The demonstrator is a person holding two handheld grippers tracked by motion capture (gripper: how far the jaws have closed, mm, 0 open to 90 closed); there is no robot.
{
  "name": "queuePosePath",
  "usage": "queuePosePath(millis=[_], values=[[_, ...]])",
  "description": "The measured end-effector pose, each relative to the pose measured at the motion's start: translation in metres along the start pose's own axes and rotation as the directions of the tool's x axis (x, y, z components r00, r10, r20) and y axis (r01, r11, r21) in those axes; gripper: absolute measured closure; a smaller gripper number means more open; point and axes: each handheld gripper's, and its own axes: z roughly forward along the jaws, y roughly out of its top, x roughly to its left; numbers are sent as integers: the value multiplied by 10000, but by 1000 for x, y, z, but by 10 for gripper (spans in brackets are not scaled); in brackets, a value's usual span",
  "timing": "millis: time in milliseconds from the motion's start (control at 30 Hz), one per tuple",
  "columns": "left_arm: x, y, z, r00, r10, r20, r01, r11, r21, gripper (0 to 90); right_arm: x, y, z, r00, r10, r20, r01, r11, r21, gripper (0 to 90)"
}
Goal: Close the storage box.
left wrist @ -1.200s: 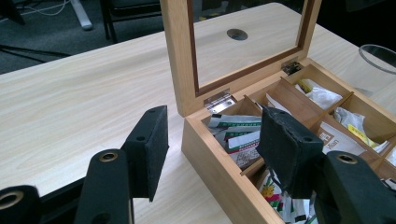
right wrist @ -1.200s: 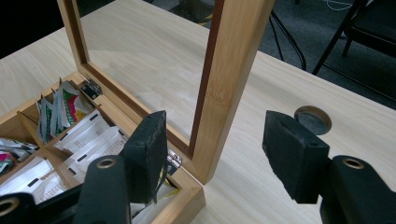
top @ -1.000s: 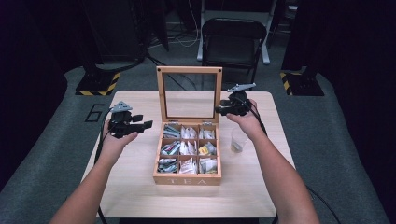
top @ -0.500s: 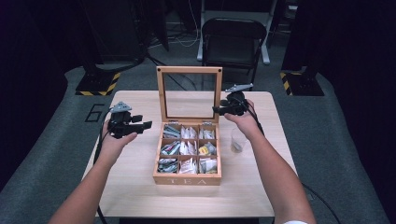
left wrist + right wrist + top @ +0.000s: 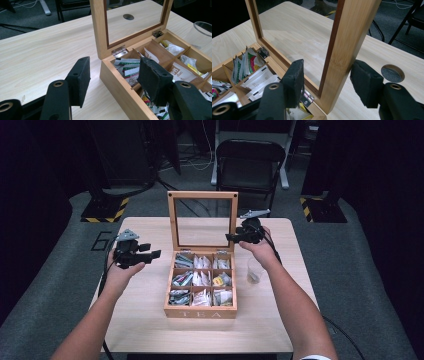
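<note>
Since the earlier frame, the right hand-held gripper has been brought a little closer to the right edge of the upright lid, and its jaws have just been closing around that edge; the lid itself has stayed standing. In the right gripper view, the lid's wooden side rail is seen between the two black pads, with the right pad at or just beside the wood and a small gap left at the other pad, so the rail is straddled rather than firmly pinched. The left hand-held gripper is held at the left of the high view, just beside the box, with its jaws spread and nothing between them; in the left gripper view its pads are seen above the bare surface and the box's near corner. The wooden tea box is placed at the centre of the high view, its compartments filled with tea bags. A clear glass is set just right of the box, below the right hand. A folding chair is seen beyond the surface, at the upper middle of the frame.
</note>
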Motion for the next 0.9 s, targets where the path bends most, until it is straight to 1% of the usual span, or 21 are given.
queuePosePath(millis=[100,233,300,367,567,600,633,700,800,900], values=[[0,0,-1,10000,-47,-55,47,10000,-51,429,-1,0,-2,10000,-74,37,73,10000,55,508],[0,0,0,10000,-36,-70,36,10000,-15,429,-1,0,-5,10000,64,-53,-64,9999,93,528],[0,0,0,10000,-32,-68,32,10000,-16,429,-1,1,-7,10000,-1,23,1,9999,110,555],[0,0,1,10000,-21,-47,21,10000,-20,430,0,1,-7,10000,39,73,-40,9999,104,582],[0,0,1,10000,-36,-47,36,10000,-27,430,1,1,-10,9999,97,77,-98,9999,106,589],[1,0,1,10000,-52,-69,52,10000,-39,430,1,2,-11,10000,39,72,-40,10000,84,588],[1,0,1,10000,-50,-81,49,10000,-56,430,1,2,-12,9999,141,58,-142,9999,45,590],[0,0,1,10000,-37,-53,36,10000,-19,430,1,3,-14,9999,145,78,-144,9999,-90,606],[0,0,1,10000,-26,-43,25,10000,-24,430,2,5,-18,9997,210,158,-203,9990,-399,623],[-1,1,1,10000,-14,-42,14,10000,-19,430,3,6,-20,9994,267,216,-259,9988,-404,632]])
